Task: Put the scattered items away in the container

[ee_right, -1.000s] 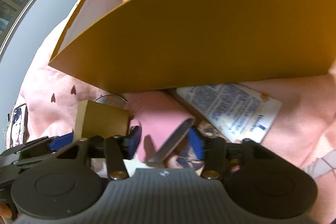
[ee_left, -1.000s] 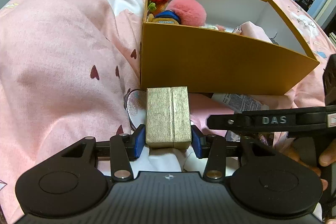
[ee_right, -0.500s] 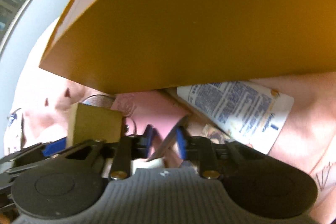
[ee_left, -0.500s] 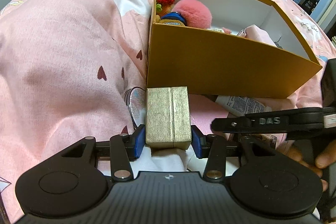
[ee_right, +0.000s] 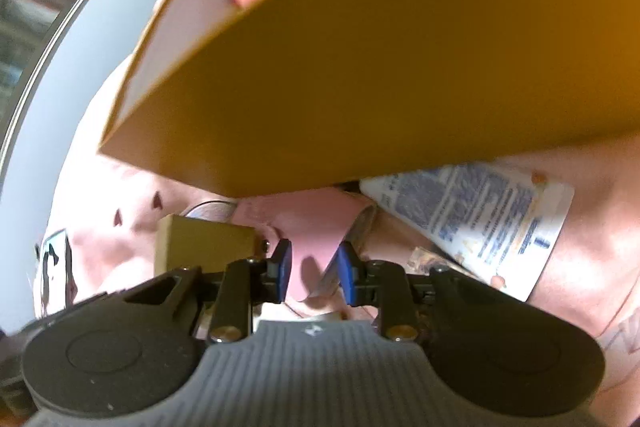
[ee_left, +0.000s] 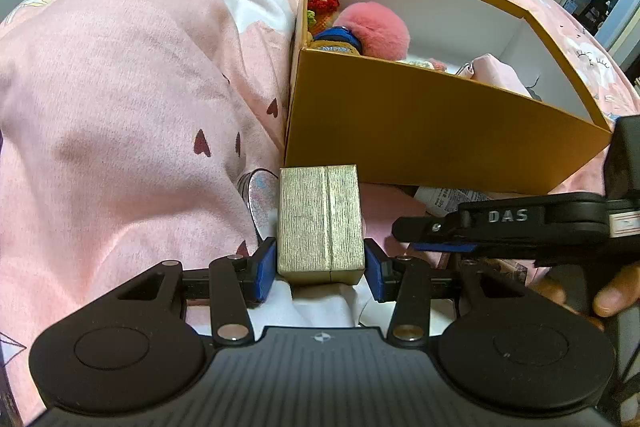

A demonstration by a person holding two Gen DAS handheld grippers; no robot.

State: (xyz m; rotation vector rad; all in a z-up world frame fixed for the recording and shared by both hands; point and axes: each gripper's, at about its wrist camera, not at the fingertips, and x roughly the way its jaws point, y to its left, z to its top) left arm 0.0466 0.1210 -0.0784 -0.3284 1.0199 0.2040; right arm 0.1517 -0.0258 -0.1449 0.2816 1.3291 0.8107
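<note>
My left gripper [ee_left: 320,271] is shut on a gold gift box [ee_left: 320,219], which lies on the pink bedding just in front of the orange cardboard container [ee_left: 440,139]. The gold gift box [ee_right: 204,243] shows at the left in the right wrist view. My right gripper [ee_right: 315,267] reaches under the near wall of the container [ee_right: 360,67]. Its jaws are opening slightly, with a flat pink case [ee_right: 320,231] still between the pads and touching both. From the left wrist view the right gripper [ee_left: 500,223] shows side-on.
A white printed tube [ee_right: 480,223] lies against the container's base beside the pink case. A round glass-like disc [ee_left: 256,195] sits left of the gold box. Inside the container are a pink pompom [ee_left: 376,31] and small toys. A hand [ee_left: 616,291] holds the right gripper.
My right gripper closed from wide onto the pink case, then widened a little, and rolled slightly. The left gripper and gold box stayed put.
</note>
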